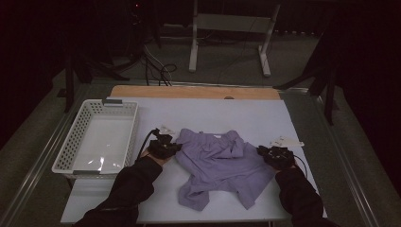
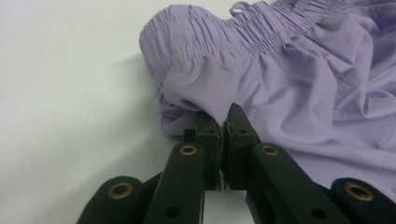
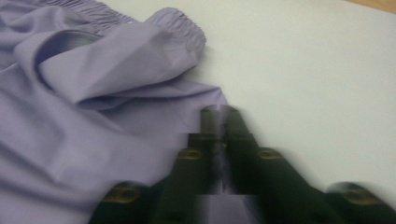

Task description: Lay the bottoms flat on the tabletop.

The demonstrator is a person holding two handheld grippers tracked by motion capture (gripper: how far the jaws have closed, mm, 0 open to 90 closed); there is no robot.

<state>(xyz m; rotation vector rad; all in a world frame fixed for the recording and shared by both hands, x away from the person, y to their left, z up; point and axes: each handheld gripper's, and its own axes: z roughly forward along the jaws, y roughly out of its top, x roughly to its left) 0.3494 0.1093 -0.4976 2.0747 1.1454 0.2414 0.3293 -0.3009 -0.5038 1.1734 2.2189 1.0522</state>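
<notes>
The left gripper (image 2: 223, 122) has its jaws pinched on a fold of the lilac shorts (image 2: 289, 84), just under the gathered waistband (image 2: 205, 42) that rises beyond the tips. The right gripper (image 3: 219, 114) is blurred; its jaws look nearly together at the cloth's edge, but whether they clamp it I cannot tell. Between both grippers the shorts lie crumpled on the white table (image 1: 213, 111), and a white basket (image 1: 78, 137) sits outward of the left gripper

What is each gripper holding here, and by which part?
The left gripper pinches the purple shorts just below the gathered waistband, at their side edge. The right gripper is closed at the shorts' opposite edge; blur hides whether it grips the cloth.
</notes>
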